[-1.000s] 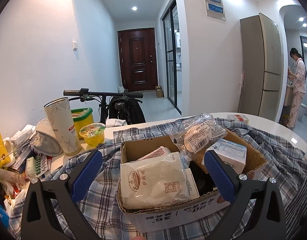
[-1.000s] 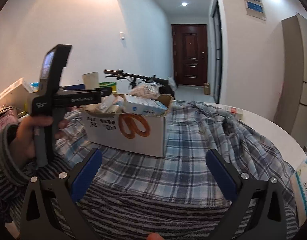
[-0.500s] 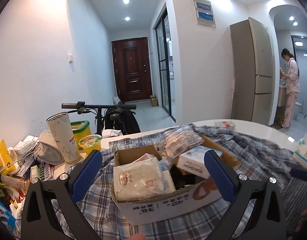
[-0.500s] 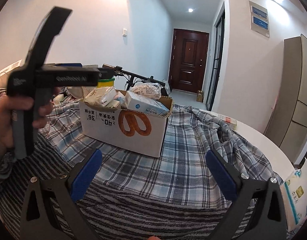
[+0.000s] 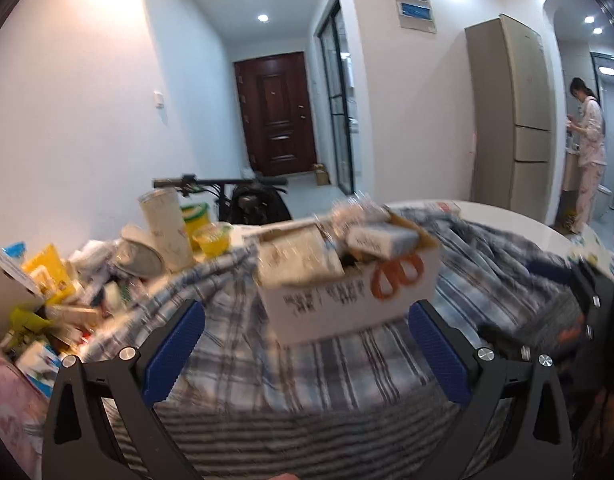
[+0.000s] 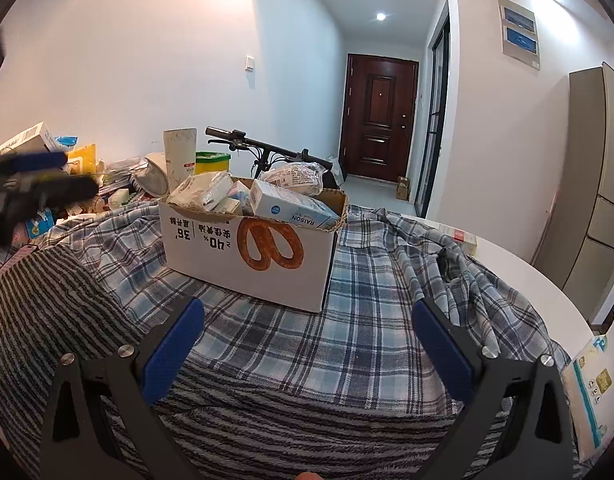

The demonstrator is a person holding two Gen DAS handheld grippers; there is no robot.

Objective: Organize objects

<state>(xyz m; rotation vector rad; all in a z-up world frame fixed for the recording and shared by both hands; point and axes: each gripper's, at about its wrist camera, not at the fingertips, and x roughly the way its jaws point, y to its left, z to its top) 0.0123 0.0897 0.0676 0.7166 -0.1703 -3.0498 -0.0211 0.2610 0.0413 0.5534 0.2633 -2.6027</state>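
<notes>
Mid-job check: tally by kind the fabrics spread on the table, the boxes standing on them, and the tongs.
Fabrics: 2, plaid shirt and striped cloth
Boxes: 1, box
Tongs: 2, left tongs and right tongs, both open and empty
Total: 5

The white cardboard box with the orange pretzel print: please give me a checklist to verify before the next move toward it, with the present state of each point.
1. Left gripper open and empty: ok.
2. Right gripper open and empty: ok.
3. White cardboard box with the orange pretzel print standing upright on the blue checked cloth: ok.
4. Path between the right gripper and the box free: ok, only cloth lies there.
5. Contents inside the rim: not ok; the blue and white carton and the clear plastic bag rise above it.
6. Left wrist view sharp enough to aim: not ok, it is blurred by motion.
</notes>
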